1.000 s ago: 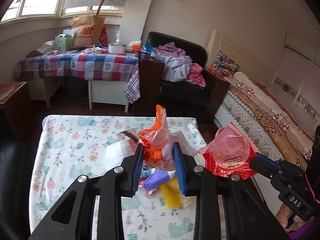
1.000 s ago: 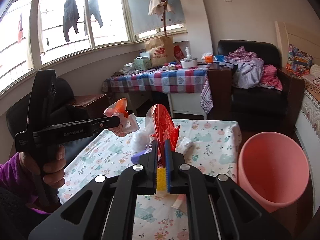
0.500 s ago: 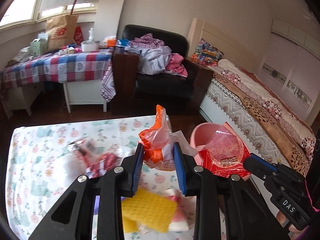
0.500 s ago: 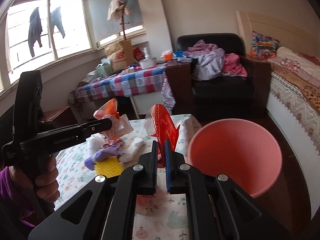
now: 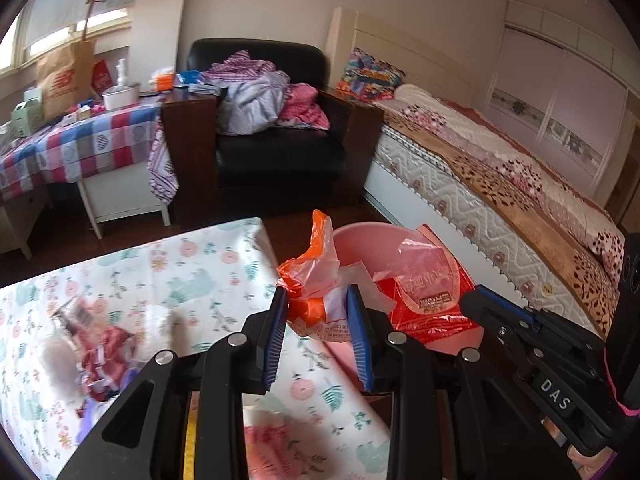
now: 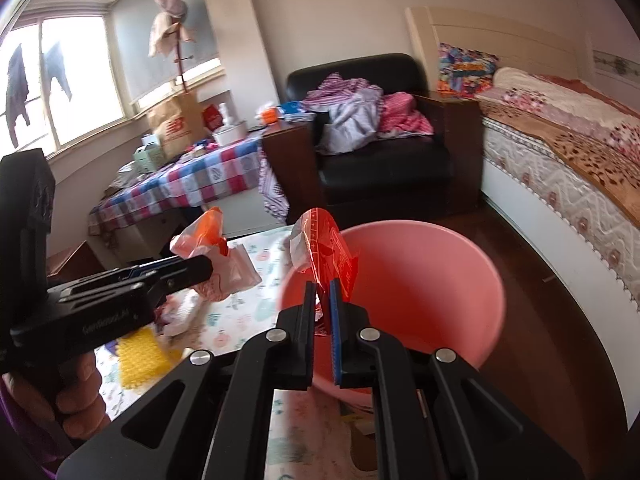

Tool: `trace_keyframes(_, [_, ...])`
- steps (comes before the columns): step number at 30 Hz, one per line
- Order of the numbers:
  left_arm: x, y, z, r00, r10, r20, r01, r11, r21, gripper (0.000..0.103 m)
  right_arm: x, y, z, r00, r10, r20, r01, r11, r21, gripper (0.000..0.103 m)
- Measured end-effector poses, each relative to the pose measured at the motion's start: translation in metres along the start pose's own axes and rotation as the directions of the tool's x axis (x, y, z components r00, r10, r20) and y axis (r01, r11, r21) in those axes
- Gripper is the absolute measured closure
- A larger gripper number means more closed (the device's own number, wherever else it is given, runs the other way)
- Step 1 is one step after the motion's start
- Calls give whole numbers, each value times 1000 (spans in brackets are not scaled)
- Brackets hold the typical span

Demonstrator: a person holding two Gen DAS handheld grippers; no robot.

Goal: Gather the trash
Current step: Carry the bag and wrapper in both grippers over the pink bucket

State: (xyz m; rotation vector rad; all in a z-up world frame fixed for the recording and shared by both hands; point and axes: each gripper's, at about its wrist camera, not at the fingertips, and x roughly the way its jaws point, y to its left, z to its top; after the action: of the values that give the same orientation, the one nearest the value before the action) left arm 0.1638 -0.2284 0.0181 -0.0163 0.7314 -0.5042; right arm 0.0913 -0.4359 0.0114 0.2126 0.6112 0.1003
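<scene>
Risk: left gripper jaws pinching orange bag sit over counter edge, short of pink bin, so it could miss; right gripper jaws pinching red wrapper are over the bin.

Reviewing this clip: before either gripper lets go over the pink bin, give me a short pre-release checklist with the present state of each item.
1. Right gripper shut on the red wrapper: ok.
2. Left gripper shut on the orange bag bundle: ok.
3. Red wrapper over the pink bin mouth: ok in the right wrist view.
4. Orange bag bundle over the bin: not ok, it hangs beside the rim, above the table edge.
5. Bin upright with its mouth unblocked: ok.
6. Grippers apart from each other: ok, a gap shows between them.
</scene>
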Motion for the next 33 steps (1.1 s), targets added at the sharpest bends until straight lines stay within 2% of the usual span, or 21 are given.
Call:
trace_keyframes(9, [46, -27, -6, 997, -27, -76, 29, 999, 33, 74, 15, -30, -9, 996, -80, -26, 81, 995, 62, 96])
trace_keyframes(20, [83, -41, -15, 984, -71, -165, 77, 997, 29, 74, 38, -45, -20, 988, -129, -83, 135, 988, 77, 96])
trace_keyframes(33, [105, -53, -23, 976, -56, -209, 67, 997, 47, 74, 49, -55, -34, 976, -161, -145, 173, 982, 75, 96])
